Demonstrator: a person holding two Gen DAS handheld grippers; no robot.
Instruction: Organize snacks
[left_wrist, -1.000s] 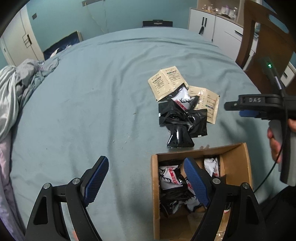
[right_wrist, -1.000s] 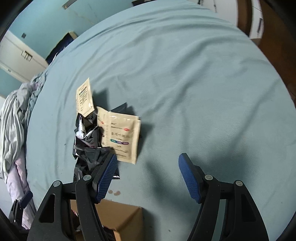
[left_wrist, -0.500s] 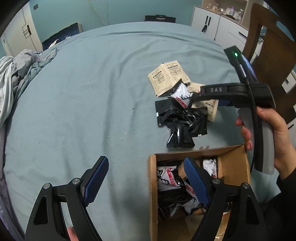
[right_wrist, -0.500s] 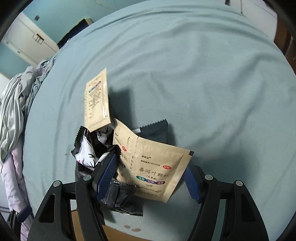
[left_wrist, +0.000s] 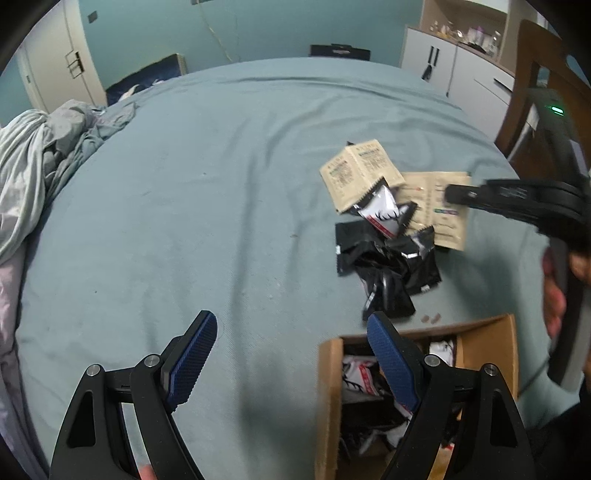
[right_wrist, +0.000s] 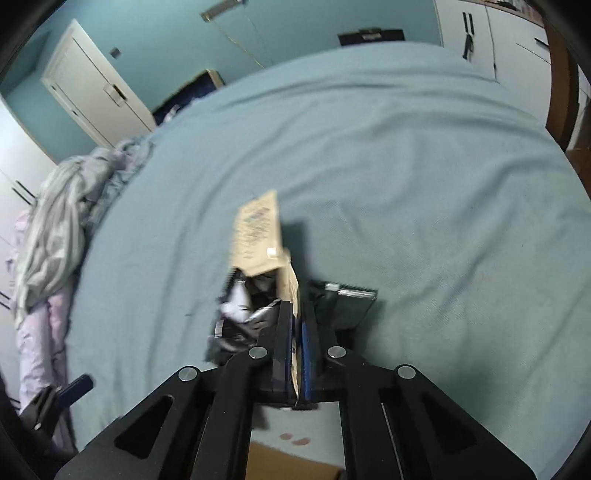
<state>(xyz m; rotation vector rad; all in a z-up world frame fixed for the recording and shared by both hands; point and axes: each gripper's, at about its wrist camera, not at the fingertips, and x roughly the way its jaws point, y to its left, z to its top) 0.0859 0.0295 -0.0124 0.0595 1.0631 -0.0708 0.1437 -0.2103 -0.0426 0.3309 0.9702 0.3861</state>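
A small pile of snack packets lies on the blue bed: two tan sachets, a white deer-print packet (left_wrist: 382, 210) and several black packets (left_wrist: 388, 262). My right gripper (right_wrist: 297, 325) is shut on the nearer tan sachet (right_wrist: 290, 291), seen edge-on between its pads; the same sachet shows in the left wrist view (left_wrist: 439, 206). The other tan sachet (right_wrist: 256, 232) lies behind it. My left gripper (left_wrist: 291, 345) is open and empty, near the open cardboard box (left_wrist: 328, 406) that holds several packets.
Crumpled grey bedding (left_wrist: 40, 166) is heaped at the left edge of the bed. A wooden chair (left_wrist: 535, 85) and white cabinets (left_wrist: 458, 70) stand at the right. Two small brown spots (left_wrist: 432, 317) mark the sheet by the box.
My right gripper has moved onto the pile and shut on the nearer tan sachet, which now stands edge-on in its jaws. My left gripper has stayed open near the box.
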